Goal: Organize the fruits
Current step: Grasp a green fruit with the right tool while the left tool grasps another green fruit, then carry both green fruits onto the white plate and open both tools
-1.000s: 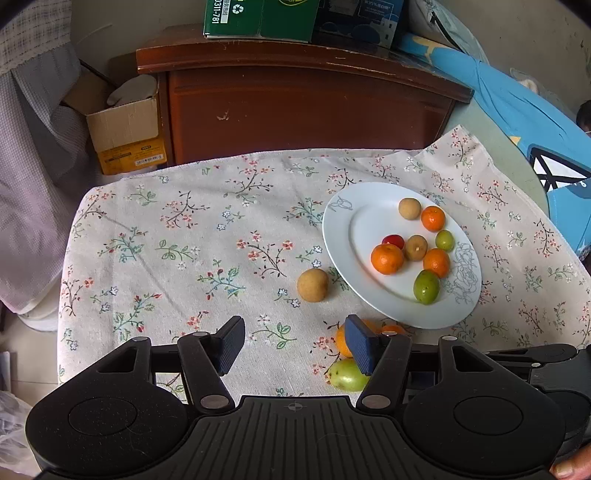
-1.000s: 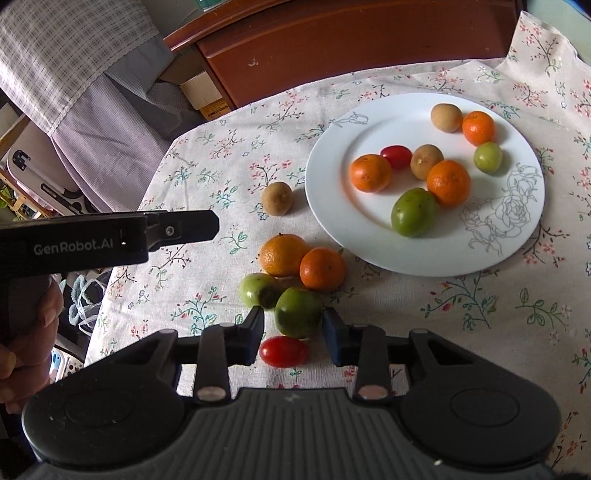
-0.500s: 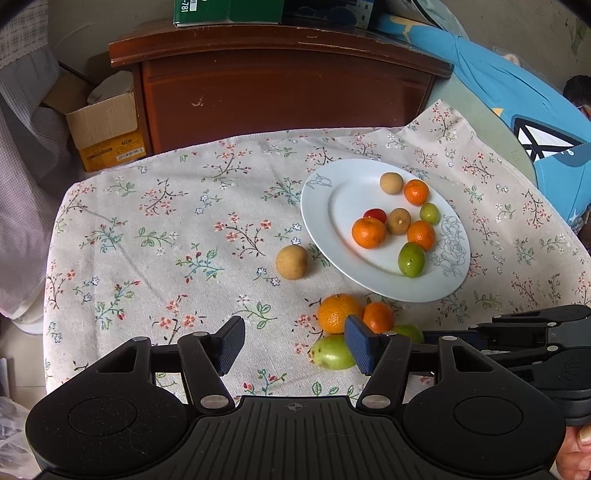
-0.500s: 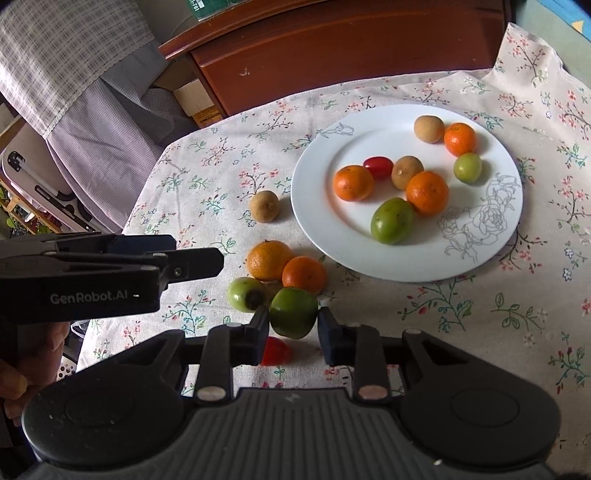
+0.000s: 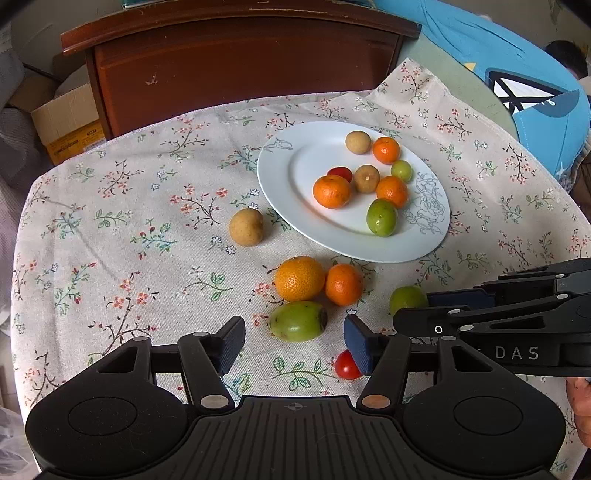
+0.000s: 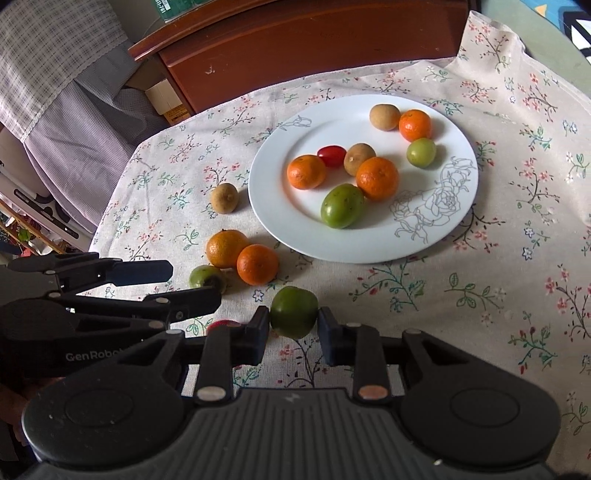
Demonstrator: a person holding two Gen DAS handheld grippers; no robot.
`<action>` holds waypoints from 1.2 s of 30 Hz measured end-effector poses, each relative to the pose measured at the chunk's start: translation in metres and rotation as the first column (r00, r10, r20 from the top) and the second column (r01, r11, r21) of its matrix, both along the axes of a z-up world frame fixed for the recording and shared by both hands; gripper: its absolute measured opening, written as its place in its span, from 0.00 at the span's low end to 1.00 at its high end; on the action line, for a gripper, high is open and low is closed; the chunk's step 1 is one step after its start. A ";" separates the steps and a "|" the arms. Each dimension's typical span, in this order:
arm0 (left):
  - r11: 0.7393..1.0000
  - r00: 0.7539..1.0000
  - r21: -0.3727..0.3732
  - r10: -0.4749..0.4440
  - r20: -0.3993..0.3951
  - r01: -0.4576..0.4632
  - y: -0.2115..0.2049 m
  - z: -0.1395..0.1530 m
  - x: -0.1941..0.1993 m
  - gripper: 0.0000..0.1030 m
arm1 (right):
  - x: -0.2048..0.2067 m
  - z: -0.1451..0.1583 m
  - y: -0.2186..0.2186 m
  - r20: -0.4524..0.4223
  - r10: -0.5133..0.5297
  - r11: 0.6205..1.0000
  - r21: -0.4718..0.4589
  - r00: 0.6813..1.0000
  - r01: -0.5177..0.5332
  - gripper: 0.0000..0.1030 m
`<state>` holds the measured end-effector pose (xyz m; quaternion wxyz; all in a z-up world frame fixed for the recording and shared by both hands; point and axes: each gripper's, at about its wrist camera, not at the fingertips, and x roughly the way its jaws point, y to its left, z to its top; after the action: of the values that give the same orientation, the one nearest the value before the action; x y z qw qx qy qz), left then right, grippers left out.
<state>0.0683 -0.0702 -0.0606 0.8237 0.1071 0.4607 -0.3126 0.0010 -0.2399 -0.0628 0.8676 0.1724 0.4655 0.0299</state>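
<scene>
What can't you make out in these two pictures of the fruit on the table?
- Red cherry tomato: half hidden behind the left tongs' own pad in the left wrist view; in the right wrist view only a sliver shows past the tong arms.
- Green fruit in the right tongs: whether it is lifted off the cloth cannot be told.
- Small green fruit: partly covered by the left tongs' finger, right wrist view.
- Box lettering: cut off by the top edge.

Both wrist views angled down from close above the floral tablecloth (image 5: 147,229), facing the wooden cabinet (image 5: 236,62); shared: white plate (image 6: 369,251), loose fruit.
</scene>
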 end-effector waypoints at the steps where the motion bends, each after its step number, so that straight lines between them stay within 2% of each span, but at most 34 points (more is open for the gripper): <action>1: 1.000 1.000 0.002 -0.001 0.001 0.001 -0.002 -0.002 0.000 0.55 | 0.000 -0.001 0.000 -0.003 -0.003 1.000 0.001 1.000 0.003 0.28; 10: 1.000 1.000 0.014 -0.004 0.013 0.004 -0.007 -0.011 0.002 0.54 | 0.003 -0.005 0.000 -0.005 -0.004 1.000 -0.001 1.000 0.004 0.28; 12: 1.000 1.000 0.016 -0.015 0.018 0.015 -0.008 -0.013 0.002 0.43 | 0.003 -0.007 0.000 -0.014 -0.002 1.000 0.009 1.000 0.003 0.28; 16: 0.999 0.999 0.019 -0.031 0.039 0.031 -0.010 -0.013 0.000 0.34 | 0.004 -0.007 0.000 -0.014 -0.001 1.000 0.006 1.000 0.002 0.28; 25: 0.999 0.999 0.013 -0.031 0.034 0.031 -0.008 -0.005 -0.005 0.34 | 0.003 -0.006 0.000 -0.004 0.009 1.000 0.006 1.000 -0.009 0.28; 36: 1.000 0.997 -0.012 -0.010 0.072 0.011 -0.006 0.011 -0.008 0.34 | 0.001 0.007 0.003 0.038 0.022 1.000 0.004 0.999 -0.022 0.27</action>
<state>0.0605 -0.0761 -0.0498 0.8388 0.1157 0.4283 -0.3156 0.0024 -0.2368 -0.0563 0.8754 0.1687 0.4509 0.0436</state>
